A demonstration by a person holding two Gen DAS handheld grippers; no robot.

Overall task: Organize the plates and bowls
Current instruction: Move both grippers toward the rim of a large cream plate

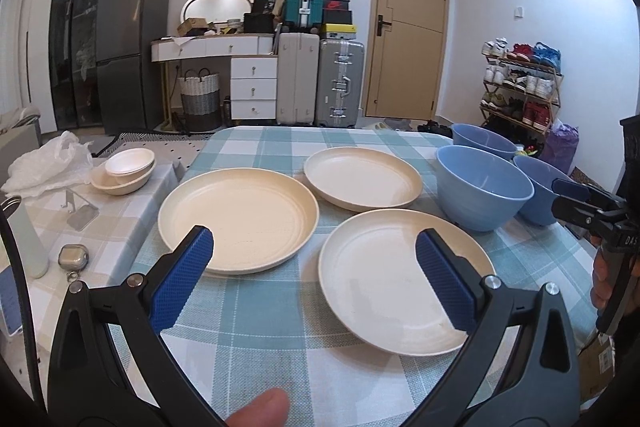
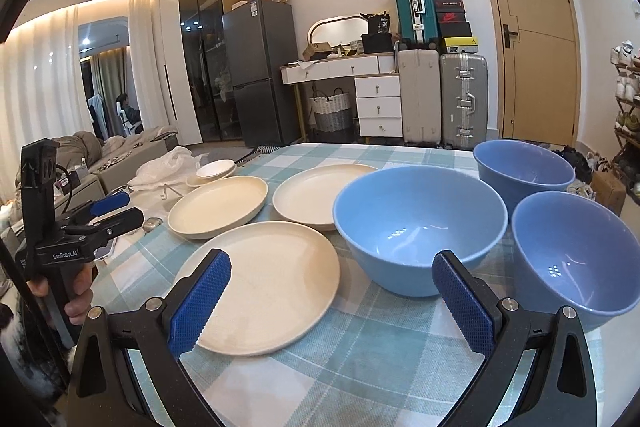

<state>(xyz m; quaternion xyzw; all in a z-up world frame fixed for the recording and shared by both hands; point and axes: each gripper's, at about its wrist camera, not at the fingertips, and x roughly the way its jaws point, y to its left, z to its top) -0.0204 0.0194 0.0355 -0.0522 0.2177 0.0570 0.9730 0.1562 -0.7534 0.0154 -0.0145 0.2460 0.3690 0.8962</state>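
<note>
In my left wrist view, the left gripper (image 1: 314, 267) hangs released above the checked tablecloth (image 1: 264, 331), three cream plates (image 1: 240, 219) spread across mid-frame (none touching). In my right wrist view, the right gripper (image 2: 332, 291) is likewise spread wide and empty, three blue bowls (image 2: 420, 227) clustered at center right beside the plates.

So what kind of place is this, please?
Most likely a lived-in home, probably an apartment: a fridge, stacked suitcases by the door, a shoe rack, and a table with a checked tablecloth.
</note>
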